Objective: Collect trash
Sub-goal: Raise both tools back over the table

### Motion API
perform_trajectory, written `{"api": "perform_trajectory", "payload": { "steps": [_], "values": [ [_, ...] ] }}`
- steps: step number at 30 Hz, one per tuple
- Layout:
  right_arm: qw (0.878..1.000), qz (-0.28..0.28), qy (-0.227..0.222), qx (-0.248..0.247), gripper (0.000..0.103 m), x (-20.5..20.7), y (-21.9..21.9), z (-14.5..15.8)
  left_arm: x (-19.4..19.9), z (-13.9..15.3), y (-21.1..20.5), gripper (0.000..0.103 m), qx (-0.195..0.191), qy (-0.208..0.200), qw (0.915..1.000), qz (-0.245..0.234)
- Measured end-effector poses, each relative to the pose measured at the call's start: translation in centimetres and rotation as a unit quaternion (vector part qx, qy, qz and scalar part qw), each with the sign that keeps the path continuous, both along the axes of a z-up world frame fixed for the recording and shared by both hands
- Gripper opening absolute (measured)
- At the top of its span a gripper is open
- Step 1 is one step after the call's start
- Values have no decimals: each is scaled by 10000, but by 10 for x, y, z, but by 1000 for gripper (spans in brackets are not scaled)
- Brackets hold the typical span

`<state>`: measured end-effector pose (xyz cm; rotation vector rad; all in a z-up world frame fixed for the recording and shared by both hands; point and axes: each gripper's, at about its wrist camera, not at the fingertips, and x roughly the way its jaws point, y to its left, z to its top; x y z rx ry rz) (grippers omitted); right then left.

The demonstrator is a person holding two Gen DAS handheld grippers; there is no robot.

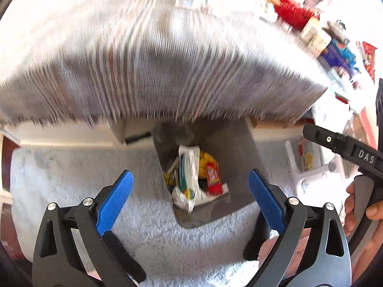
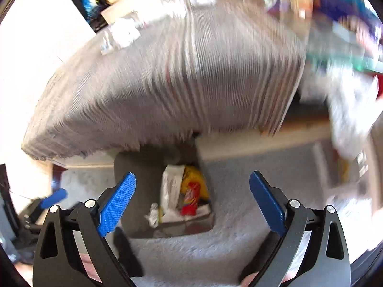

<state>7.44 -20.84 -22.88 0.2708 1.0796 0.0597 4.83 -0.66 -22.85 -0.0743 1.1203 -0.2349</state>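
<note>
Because the grey trash bin (image 1: 229, 157) stands on the pale carpet (image 1: 71, 191) directly ahead of both my claws, it already keeps wrappers: a white packet (image 1: 191, 165), something yellow, a red one (image 1: 213, 179). My left claw (image 1: 190, 191) and right claw (image 2: 192, 193) are spread wide, holding nothing. A striped tablecloth (image 1: 155, 59) overhangs the bin's far rim; the near side looks open.

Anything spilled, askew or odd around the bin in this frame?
Nothing spilled that I can see: the trash sits inside the grey bin on the rug. Both views are motion-blurred. The left gripper and right gripper hang over it, jaws wide, holding nothing.
</note>
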Motion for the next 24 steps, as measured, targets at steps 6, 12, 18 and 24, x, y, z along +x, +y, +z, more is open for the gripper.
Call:
{"api": "perform_trajectory", "payload": {
  "steps": [6, 12, 18, 24],
  "values": [
    [9990, -139, -402, -168, 96, 37, -11, 55, 36, 55, -3, 92, 2, -422, 9991, -56],
    [9977, -176, -645, -138, 96, 79, -12, 86, 78, 89, -5, 92, -81, -698, 9975, -82],
    [9975, -220, -656, -124, 96, 123, -16, 91, 128, 95, -1, 92, 4, -789, 9969, 30],
    [9977, -355, -519, 253, 96, 168, -23, 80, 182, 86, 8, 81, -180, -677, 9974, 186]
  ]
}}
